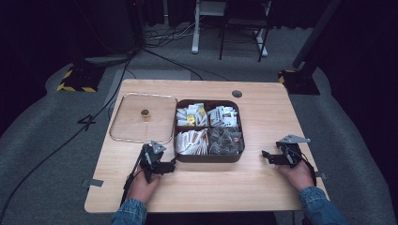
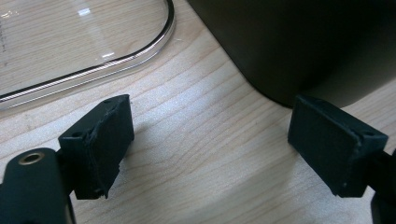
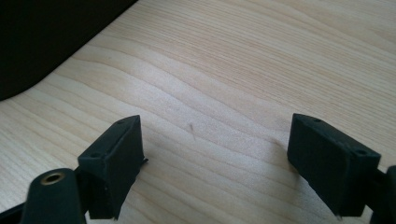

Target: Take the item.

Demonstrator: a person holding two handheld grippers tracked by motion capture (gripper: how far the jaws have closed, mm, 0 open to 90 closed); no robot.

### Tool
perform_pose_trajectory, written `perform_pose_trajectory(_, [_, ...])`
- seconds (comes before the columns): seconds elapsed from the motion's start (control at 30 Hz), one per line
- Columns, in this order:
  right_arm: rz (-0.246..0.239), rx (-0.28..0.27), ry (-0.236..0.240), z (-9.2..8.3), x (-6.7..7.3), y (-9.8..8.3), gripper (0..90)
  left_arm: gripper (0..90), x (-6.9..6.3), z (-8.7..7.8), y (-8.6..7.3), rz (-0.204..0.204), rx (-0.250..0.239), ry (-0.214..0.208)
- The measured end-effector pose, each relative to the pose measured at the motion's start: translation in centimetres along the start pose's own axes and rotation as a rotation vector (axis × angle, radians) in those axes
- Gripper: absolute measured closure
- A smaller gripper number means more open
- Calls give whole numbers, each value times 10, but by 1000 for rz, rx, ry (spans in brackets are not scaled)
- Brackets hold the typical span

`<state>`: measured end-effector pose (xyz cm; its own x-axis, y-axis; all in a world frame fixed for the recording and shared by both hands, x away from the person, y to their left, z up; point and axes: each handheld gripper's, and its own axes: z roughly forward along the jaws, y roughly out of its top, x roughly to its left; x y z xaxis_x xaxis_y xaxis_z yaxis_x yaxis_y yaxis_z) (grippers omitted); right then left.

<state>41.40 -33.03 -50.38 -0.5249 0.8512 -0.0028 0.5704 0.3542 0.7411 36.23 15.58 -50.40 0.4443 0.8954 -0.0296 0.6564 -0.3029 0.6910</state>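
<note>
High view: one box, one lid, two tools.

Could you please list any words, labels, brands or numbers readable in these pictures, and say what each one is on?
None can be read.
Sachets and packets in the dark tray: they bear print, too small and blurred to read.
Clear lid, wooden table, left gripper, right gripper: no lettering visible.

The sachets in the dark box are too small to read.
</note>
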Motion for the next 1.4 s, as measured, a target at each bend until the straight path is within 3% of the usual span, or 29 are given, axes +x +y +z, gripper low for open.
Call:
perform_pose_trajectory(0.2, [2, -1, -1, 0, 0, 0, 189, 147, 0, 0, 0, 0, 0, 0])
perform_pose_trajectory(0.3, [21, -6, -18, -1, -1, 0, 248, 147, 0, 0, 0, 1, 2, -1])
perform_pose_trajectory(0.47, [114, 2, 17, -5, -9, 3, 318, 147, 0, 0, 0, 1, 1, -1])
perform_pose_trajectory(0.57, [130, 8, 22, -10, -7, 6, 338, 148, 0, 0, 0, 1, 2, -1])
perform_pose_trajectory(0.8, [109, 57, 59, -13, 3, 17, 373, 147, 0, 0, 0, 3, 2, -2])
perform_pose_trajectory(0.87, [70, 56, 33, -18, 13, 27, 380, 148, 0, 1, 1, 5, 0, 0])
perform_pose_trajectory(1.0, [51, 58, 43, -19, 21, 39, 391, 147, 0, 1, 1, 5, 1, 0])
perform_pose_trajectory(1.17, [62, 65, 86, -19, 30, 60, 393, 147, 0, 1, 1, 4, -2, -1])
perform_pose_trajectory(1.3, [38, 72, 95, -17, 34, 75, 397, 147, 0, 1, 1, 4, 0, 0])
perform_pose_trajectory(1.4, [63, 67, 117, -15, 32, 86, 402, 147, 0, 1, 1, 2, 1, 5])
